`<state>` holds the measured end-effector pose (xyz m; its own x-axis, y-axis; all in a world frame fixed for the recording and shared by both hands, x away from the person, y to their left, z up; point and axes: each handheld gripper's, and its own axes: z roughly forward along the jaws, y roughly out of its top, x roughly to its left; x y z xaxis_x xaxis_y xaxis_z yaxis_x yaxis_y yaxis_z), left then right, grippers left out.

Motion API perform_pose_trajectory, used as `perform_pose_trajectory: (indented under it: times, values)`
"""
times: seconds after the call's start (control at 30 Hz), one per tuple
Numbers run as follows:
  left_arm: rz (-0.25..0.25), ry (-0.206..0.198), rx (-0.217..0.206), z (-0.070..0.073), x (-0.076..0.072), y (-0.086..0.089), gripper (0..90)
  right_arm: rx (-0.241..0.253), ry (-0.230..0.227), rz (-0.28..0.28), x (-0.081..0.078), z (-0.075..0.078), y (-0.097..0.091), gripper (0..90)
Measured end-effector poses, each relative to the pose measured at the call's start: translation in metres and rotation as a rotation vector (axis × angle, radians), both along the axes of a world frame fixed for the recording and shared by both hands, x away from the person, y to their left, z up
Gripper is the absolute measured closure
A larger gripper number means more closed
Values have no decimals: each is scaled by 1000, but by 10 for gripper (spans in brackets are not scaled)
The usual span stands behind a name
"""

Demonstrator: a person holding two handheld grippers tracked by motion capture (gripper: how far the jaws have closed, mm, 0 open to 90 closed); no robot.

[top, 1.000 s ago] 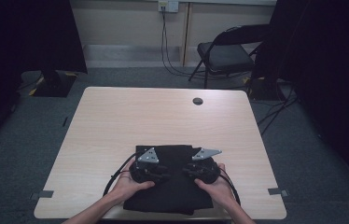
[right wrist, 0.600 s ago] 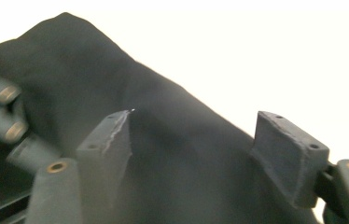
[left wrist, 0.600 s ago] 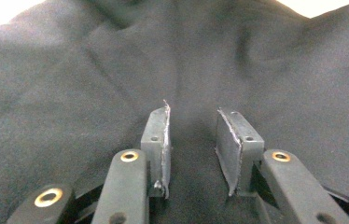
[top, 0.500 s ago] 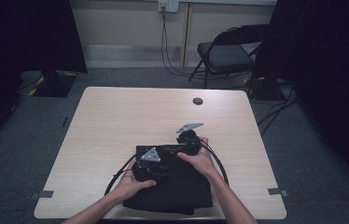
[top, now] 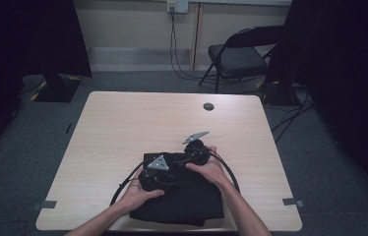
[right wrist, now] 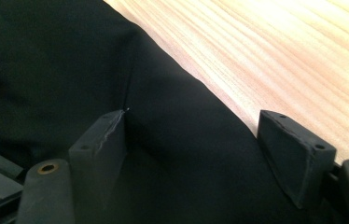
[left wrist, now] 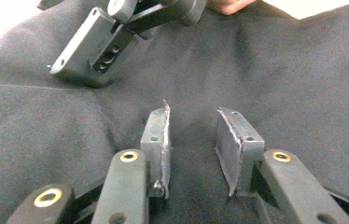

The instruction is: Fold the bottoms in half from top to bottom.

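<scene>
black cloth [top: 182, 204] on wooden table [top: 123, 128]

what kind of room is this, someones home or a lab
Most likely a lab or recording studio, not a home: a bare light wooden table stands on grey carpet, black curtains hang at the sides, and a black folding chair sits by a wall socket with cables.

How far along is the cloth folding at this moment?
Done: the black cloth already lies as a compact folded block at the near table edge. In hand: the left gripper rests on the cloth with jaws apart and nothing pinched; the right gripper, its jaws having just opened wide, straddles the cloth's far edge by the bare wood. Left: probably gripping that edge for another fold, though that is a guess.
</scene>
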<state>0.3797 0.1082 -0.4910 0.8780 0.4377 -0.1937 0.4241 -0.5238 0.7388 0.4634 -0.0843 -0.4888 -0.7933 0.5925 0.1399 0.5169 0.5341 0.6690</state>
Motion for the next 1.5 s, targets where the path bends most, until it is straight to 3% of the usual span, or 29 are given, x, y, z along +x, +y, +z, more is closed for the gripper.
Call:
perform_pose_trajectory:
  times: [0.13, 0.33, 0.43, 0.47, 0.5, 0.63, 0.8, 0.87, 0.93, 1.07, 1.1, 1.17, 1.37, 1.5]
  values:
    - [1, -17, 1, -1, -2, -1, 650, 7, -3, 6, 0, -1, -1, 254]
    - [18, -47, 5, -2, -7, -1, 649, 28, 36, 40, -3, 1, -1, 390]
    - [13, -57, 6, -2, -7, 0, 651, 66, 104, 79, -2, 1, -7, 584]
    - [13, -57, 6, -2, -7, 0, 651, 66, 104, 79, -2, 1, -7, 584]
    - [15, -64, 12, -2, -8, -1, 652, 77, 117, 92, -3, 2, -8, 666]
    - [11, -73, 12, -3, -9, -1, 653, 82, 114, 108, -6, 6, -9, 743]
    - [8, -98, 15, -3, -10, -2, 663, 83, 99, 132, -15, 18, -7, 760]
    - [7, -102, 16, -3, -10, -2, 663, 111, 95, 138, -18, 25, -7, 763]
    - [15, -81, 0, -4, -8, 0, 663, 134, 93, 146, -21, 30, -9, 766]
    - [34, -97, 10, -3, -8, 0, 663, 165, 90, 167, -29, 37, -10, 770]
    - [35, -119, 24, -3, -10, -1, 663, 173, 82, 187, -35, 41, -9, 771]
    - [35, -120, 22, -3, -9, -1, 663, 167, 84, 202, -40, 43, -7, 773]
    - [24, -128, 15, -3, -9, 0, 661, 173, 86, 185, -51, 44, -9, 775]
    - [12, -126, 15, 3, -9, 2, 579, 212, 96, 152, -41, 43, -14, 777]
